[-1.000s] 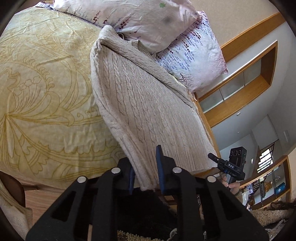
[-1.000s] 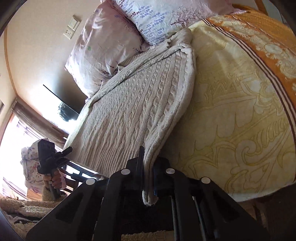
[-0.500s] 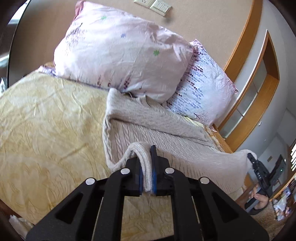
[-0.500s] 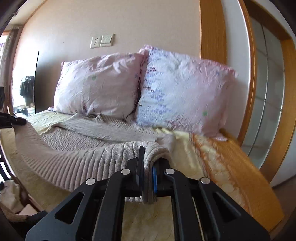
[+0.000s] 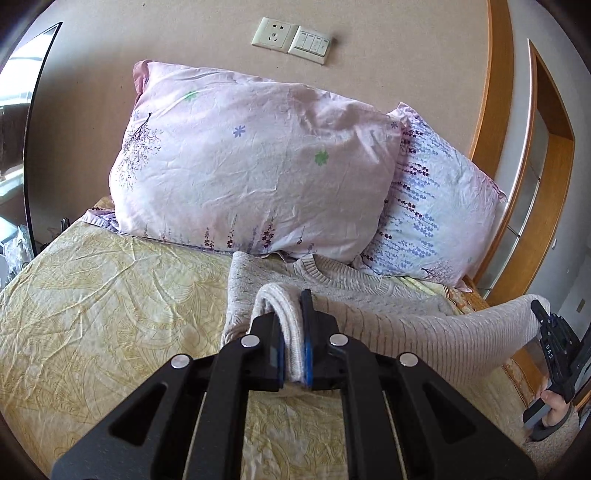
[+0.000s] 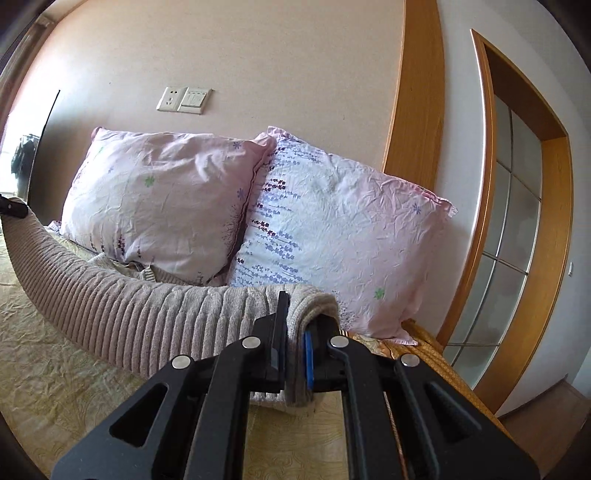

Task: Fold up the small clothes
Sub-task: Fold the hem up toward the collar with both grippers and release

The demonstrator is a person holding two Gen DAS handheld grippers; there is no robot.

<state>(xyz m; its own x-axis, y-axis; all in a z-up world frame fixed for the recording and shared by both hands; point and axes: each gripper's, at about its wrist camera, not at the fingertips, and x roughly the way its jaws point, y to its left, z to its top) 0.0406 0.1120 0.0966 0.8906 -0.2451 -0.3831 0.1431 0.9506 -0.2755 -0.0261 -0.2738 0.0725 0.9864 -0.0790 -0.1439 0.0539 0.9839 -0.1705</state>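
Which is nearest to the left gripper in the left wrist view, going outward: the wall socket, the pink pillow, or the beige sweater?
1. The beige sweater: clamped in the left gripper, its hem lifted off the bed.
2. The pink pillow: straight ahead, propped against the wall behind the sweater's collar.
3. The wall socket: farthest, on the wall above the pillow.

Home bedroom: bed [image 5: 110,314], pillows [image 5: 251,177]

Left gripper [image 5: 291,343] pinches corner of beige sweater [image 5: 424,339]. Ribbed edge hangs stretched over to right gripper [image 5: 541,314]. Rest of sweater lies on yellow bed cover [image 5: 110,302], touching pink pillows [image 5: 251,166].
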